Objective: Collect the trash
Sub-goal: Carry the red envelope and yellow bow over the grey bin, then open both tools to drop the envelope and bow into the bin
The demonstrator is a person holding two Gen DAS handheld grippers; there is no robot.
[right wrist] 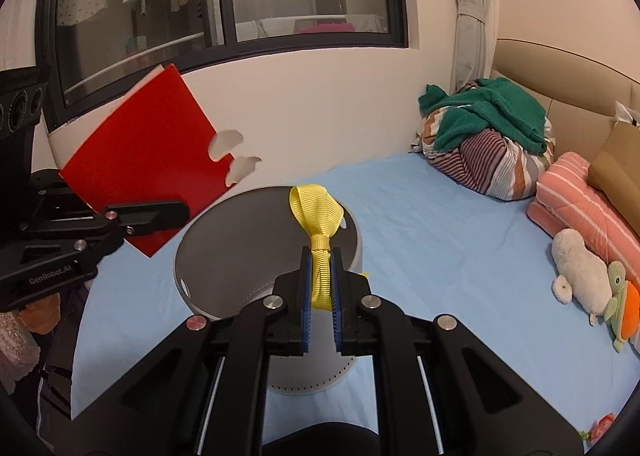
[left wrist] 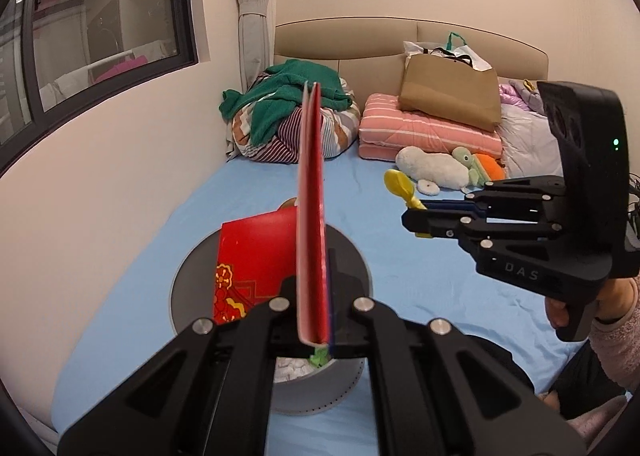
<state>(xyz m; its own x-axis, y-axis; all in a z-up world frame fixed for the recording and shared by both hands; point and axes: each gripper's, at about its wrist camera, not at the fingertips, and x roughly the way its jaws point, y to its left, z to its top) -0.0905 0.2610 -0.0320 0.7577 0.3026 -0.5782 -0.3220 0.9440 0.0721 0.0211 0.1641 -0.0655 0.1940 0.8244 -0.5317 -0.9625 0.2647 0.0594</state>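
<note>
Left gripper (left wrist: 314,320) clamps red card (left wrist: 310,215) edge-on, long axis upright, above grey bin (right wrist: 224,240) on bed; right gripper (right wrist: 320,284) pinches yellow ribbon (right wrist: 318,215) just over bin rim; both near drop, ribbon nearer

green towel (left wrist: 288,95), pink blanket (left wrist: 424,131), plush toys (left wrist: 436,167)

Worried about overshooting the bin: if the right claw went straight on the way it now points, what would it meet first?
Probably the grey bin. The right claw, shut on the yellow ribbon, points down over its near rim towards the opening. Depth is unclear, so it may clip the rim first.
</note>
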